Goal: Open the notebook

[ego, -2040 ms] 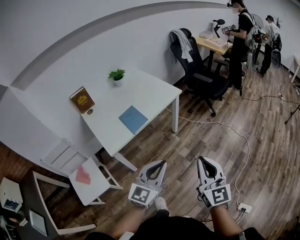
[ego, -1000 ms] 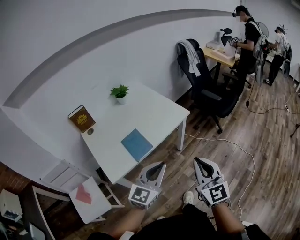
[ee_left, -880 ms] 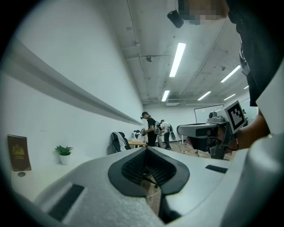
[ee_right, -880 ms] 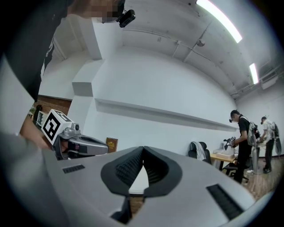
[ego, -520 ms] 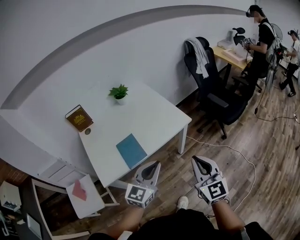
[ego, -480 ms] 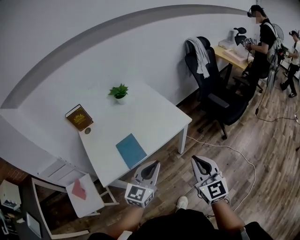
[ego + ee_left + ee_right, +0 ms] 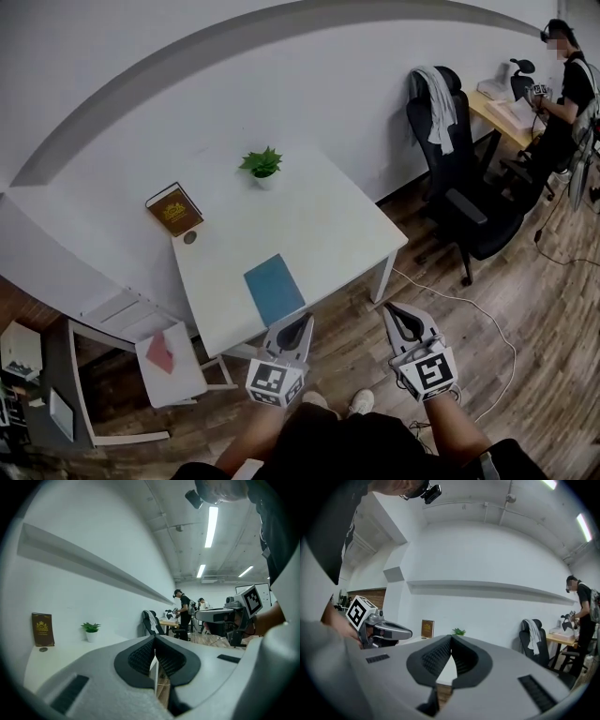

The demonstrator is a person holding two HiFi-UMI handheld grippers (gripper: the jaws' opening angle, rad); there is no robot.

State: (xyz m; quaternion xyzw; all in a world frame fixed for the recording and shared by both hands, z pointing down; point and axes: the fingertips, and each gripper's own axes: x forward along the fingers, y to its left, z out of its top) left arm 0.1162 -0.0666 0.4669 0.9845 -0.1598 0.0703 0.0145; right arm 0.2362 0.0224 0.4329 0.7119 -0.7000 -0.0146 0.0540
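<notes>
Head view: a closed, blue, rectangular notebook (image 7: 274, 288) lies flat on the white rectangular table (image 7: 328, 216), close to the near edge and toward the near left corner. Only this view shows it. Both gripper views look level across the tabletop, and the grey jaw bodies cover the near edge.

Left gripper (image 7: 298, 328): it is held just off the table's near edge, with its tips near the notebook's near end but apart from it. In the left gripper view the two black ribbed pads meet along a thin line with nothing between them, so it is closed and empty.

Right gripper (image 7: 394, 311): it is over the wood-plank floor (image 7: 525, 309), off the near edge and well apart from the notebook. In the right gripper view the pads meet at the tips, so it too is closed and empty.

Rear left corner: a brown hardback book with a gold emblem (image 7: 174, 209) stands against the white wall. The gripper views show its cover facing outward. A small dark round thing (image 7: 190, 238) sits just in front of it, too small to identify. A small green plant in a white pot (image 7: 262, 166) stands by the rear edge.

Each gripper view catches the other gripper and its marker cube.

A black office chair (image 7: 469, 197) with a grey garment (image 7: 437, 94) over its back stands beyond the table's right end.

Head view alone: a white chair (image 7: 178, 361) stands left of the table, with a red paper (image 7: 160, 352) on its seat.
</notes>
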